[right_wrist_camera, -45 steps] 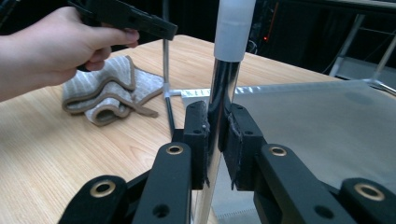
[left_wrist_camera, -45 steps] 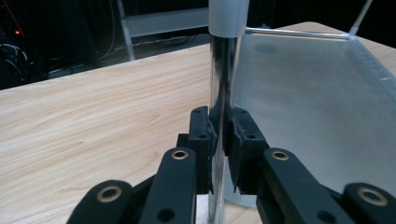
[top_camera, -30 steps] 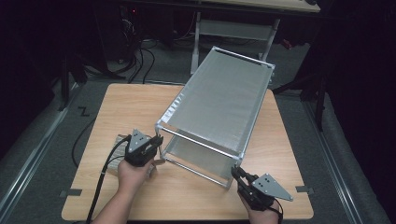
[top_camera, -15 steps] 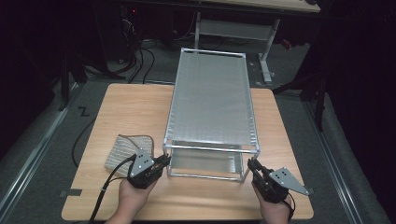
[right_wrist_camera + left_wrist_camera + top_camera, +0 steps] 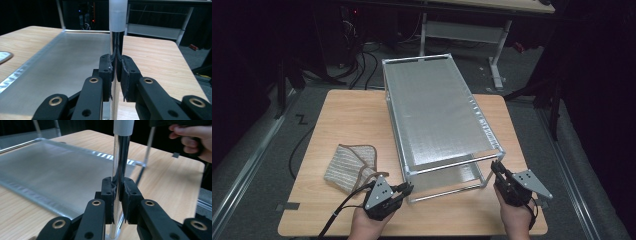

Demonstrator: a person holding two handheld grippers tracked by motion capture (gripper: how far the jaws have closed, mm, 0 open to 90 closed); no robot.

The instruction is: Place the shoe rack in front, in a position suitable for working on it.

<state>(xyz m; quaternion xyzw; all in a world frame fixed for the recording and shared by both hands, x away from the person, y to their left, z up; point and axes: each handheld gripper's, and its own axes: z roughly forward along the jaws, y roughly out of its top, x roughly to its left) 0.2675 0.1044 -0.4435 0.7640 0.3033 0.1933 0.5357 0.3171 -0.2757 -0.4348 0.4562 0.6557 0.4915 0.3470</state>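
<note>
- A beige striped folded cloth (image 5: 350, 166) lies on the light wooden table (image 5: 342, 115), near-left, apart from the work.
- The left gripper (image 5: 404, 189) is clamped on the near-left upright post (image 5: 120, 162) of the two-tier silver metal shelf rack (image 5: 437, 107); its black pads (image 5: 107, 192) squeeze the chrome tube.
- The rack stands mid-table, its long side running from near to far and angled slightly leftward at the far end.
- The right gripper (image 5: 497, 167) is clamped likewise on the near-right post (image 5: 116, 42).
- My reading: the grasp is done, and with both near legs held the rack is being turned or positioned. Squaring it, setting it and letting go seem to remain.
</note>
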